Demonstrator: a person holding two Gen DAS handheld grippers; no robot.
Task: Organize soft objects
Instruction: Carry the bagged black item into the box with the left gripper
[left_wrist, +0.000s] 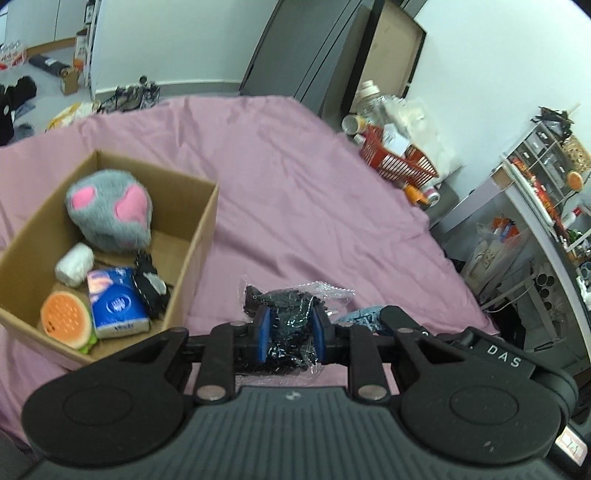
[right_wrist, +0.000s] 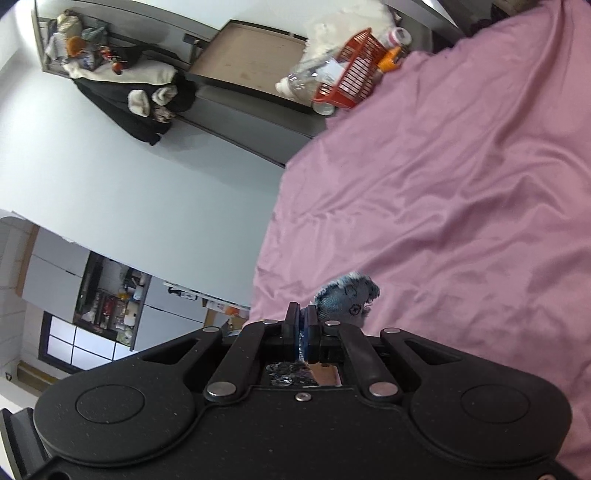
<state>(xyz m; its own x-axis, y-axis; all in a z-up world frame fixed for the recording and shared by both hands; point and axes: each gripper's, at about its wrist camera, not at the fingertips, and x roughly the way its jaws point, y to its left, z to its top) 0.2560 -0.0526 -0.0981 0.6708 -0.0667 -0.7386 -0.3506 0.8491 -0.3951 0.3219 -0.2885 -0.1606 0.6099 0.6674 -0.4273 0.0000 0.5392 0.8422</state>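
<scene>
Walls: plain white wall (left_wrist: 177, 40) behind the bed, lit evenly and brightly.
Bed: covered by a creased pink sheet (left_wrist: 295, 177) that fills most of both views.
Headboard side: dark grey panels (left_wrist: 295, 48) with a brown board (left_wrist: 391, 55) leaning between them.
Bed corner: a red basket (left_wrist: 399, 158) crowded with bottles and white packaging.
Right side: a grey shelf unit (left_wrist: 546, 173) full of small clutter.
Floor: pale floor (left_wrist: 44, 74) at far left, strewn with boxes and dark clothes.
Window: a dark-framed window (right_wrist: 74, 343), bright outside, seen from the right wrist.
Coats: dark garments (right_wrist: 129, 96) hanging on the white wall.
</scene>
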